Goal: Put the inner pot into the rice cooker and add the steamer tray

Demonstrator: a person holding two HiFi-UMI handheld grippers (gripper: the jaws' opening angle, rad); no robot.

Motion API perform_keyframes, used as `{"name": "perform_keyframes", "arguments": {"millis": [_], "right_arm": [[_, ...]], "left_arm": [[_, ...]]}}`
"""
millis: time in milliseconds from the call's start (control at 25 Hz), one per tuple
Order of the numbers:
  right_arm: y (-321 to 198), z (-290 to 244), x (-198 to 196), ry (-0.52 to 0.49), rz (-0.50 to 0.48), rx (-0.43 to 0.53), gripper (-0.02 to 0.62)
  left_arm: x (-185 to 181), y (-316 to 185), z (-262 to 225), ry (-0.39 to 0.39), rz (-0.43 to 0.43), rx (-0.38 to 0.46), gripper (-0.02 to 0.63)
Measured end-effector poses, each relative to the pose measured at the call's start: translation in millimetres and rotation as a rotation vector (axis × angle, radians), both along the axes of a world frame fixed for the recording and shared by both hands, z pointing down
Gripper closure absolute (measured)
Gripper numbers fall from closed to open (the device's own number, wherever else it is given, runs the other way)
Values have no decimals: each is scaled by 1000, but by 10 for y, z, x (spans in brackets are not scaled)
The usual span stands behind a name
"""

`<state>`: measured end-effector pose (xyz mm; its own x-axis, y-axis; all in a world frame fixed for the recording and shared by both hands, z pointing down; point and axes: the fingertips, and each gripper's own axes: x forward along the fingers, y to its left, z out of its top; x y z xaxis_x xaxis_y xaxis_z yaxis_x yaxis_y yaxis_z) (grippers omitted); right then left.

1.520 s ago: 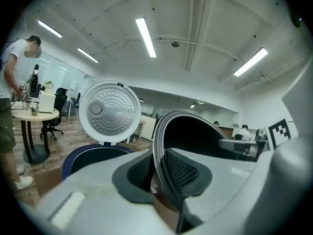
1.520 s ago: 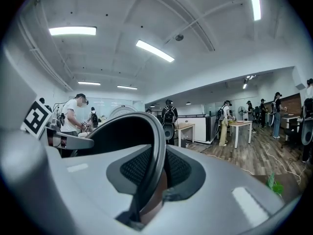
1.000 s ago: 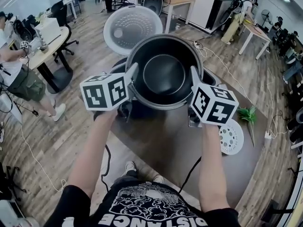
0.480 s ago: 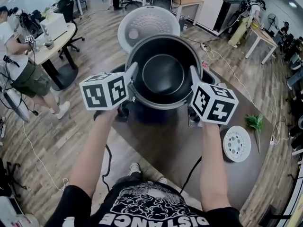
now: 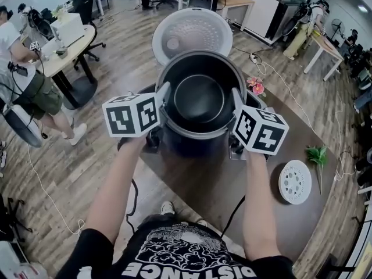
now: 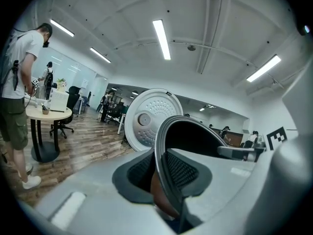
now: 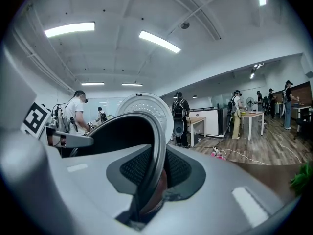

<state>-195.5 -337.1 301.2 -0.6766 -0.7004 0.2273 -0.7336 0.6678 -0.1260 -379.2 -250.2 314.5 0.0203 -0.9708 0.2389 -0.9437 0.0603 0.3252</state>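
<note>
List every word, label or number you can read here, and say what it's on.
"DISTANCE": T-shirt, upside down, cut by the frame edge.
Marker cubes: coded squares, no letters.
No legible print on inner pot or cooker lid.

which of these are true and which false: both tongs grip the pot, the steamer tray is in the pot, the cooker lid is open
1. The left tongs are shut on the rim of the inner pot. True.
2. The right tongs are empty. False: they grip the opposite side of the rim.
3. The steamer tray sits inside the pot. False: it lies on the table, to the person's right; the pot is empty.
4. The cooker lid stands open. True.
</note>
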Motion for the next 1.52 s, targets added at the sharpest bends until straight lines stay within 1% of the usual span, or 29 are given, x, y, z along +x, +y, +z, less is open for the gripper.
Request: {"name": "perform_keyframes", "arguments": {"millis": [160,440,840,1080,1160,1280,1400,1520], "right_arm": [[-48,109,-83,5,5,-21,525],[-111,271,-132,14,26,-40,525],[-176,552,-178,20,78,-80,532],[-200,626,-92,9,100,-96,532],[-191,608,-78,2,107,-109,536],[-197,563,-67,2,112,-142,538],[-219,604,-65,17,125,-180,538],[-230,688,-85,39,127,-197,535]], "left_arm": [[-92,-53,92,0,0,-15,526],[-148,-148,281,-40,19,-50,528],[-233,-257,519,-62,24,-55,531],[-159,-311,524,-87,52,-38,526],[-151,-305,505,-87,51,-45,528],[-149,-320,471,-66,55,-68,529],[-155,-361,515,-51,58,-103,531],[-181,-391,587,-51,61,-121,531]]}}
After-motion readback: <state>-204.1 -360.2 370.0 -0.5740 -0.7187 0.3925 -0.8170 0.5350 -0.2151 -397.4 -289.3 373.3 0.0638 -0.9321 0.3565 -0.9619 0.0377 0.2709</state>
